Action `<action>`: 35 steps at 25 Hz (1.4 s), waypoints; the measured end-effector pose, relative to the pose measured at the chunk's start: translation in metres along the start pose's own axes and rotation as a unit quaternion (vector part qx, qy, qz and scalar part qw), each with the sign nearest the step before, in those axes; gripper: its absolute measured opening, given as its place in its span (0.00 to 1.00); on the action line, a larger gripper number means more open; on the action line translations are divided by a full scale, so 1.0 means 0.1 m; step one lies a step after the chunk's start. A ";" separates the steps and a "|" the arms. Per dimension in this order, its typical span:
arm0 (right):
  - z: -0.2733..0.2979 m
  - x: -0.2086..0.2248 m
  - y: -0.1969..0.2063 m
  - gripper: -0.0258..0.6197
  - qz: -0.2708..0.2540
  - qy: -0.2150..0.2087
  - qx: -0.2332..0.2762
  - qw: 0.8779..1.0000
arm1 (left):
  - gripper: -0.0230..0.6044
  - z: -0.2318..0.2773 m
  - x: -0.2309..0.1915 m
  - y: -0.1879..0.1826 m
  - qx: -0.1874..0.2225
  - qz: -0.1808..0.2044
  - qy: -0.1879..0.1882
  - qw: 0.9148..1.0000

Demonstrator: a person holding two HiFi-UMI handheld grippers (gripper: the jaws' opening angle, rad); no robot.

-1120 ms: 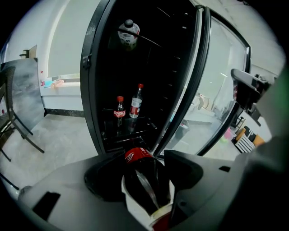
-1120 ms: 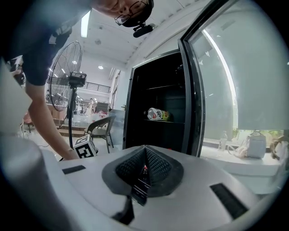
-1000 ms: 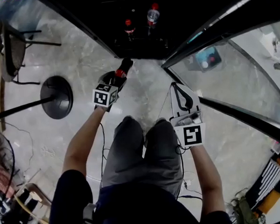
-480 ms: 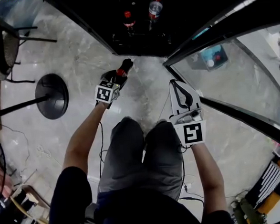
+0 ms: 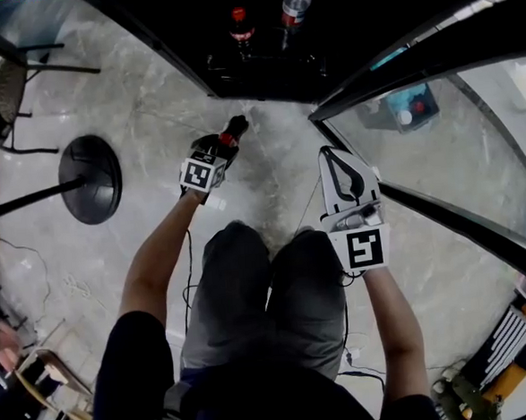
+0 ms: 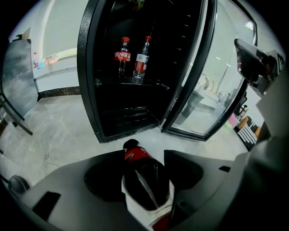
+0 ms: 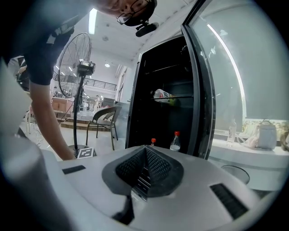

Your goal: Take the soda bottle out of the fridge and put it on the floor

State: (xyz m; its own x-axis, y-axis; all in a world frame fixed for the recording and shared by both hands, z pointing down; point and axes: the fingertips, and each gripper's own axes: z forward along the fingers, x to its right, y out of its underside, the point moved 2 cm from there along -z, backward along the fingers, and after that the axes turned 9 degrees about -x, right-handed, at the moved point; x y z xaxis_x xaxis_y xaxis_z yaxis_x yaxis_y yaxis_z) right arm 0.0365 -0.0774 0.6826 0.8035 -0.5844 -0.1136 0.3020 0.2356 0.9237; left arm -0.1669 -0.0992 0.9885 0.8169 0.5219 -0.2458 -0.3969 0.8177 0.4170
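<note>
**Black fridge open, cola bottle out and in the left jaws**

Dark cola fills the soda bottle (image 6: 143, 173) that we hold in our left gripper (image 5: 216, 152). Its jaws are clamped on the bottle's body, one on each side. The red label and black cap stick out past them, pointing towards the fridge (image 6: 86, 67). In the head view the bottle is outside the fridge, over the pale marble floor (image 5: 157, 113) just in front of the opening, and it is tilted, not upright. We cannot tell how close it is to the floor.

Our right gripper (image 7: 145, 164) has its jaws together with nothing between them. In the head view it hangs beside our right knee (image 5: 307, 264), near the lower edge of the glass door (image 5: 456, 137), which stands swung open on the right.

Inside the fridge two more bottles stand upright side by side on a shelf (image 6: 131, 83): a cola bottle (image 6: 122, 56) with a red cap, and a clear bottle (image 6: 141, 61) with a red cap and a red band. In the right gripper view a pale bottle (image 7: 163, 95) lies on its side on a higher shelf.

On the floor to our left sits the round black base (image 5: 90, 179) of a standing fan (image 7: 76, 63), and a dark chair (image 5: 3, 84) stands beyond it.
</note>
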 end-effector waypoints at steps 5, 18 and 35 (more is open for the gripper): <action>0.08 -0.02 0.13 0.07 -0.001 -0.002 0.000 1.000 | 0.48 0.20 -0.05 0.12 -0.018 0.000 0.001 1.000; 0.12 0.00 0.23 0.07 0.004 -0.003 0.002 1.000 | 0.48 0.53 -0.19 0.30 -0.098 0.027 -0.013 0.995; 0.20 0.04 0.37 0.07 0.016 -0.005 -0.002 1.000 | 0.49 0.74 -0.15 0.14 -0.215 0.045 0.013 0.976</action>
State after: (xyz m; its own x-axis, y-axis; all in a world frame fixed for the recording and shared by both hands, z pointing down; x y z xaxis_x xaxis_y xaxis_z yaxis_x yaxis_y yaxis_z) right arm 0.0407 -0.0865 0.7235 0.8076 -0.5842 -0.0808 0.2785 0.2571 0.9254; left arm -0.1536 -0.1136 1.0622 0.7616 0.5983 -0.2489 -0.6103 0.7914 0.0345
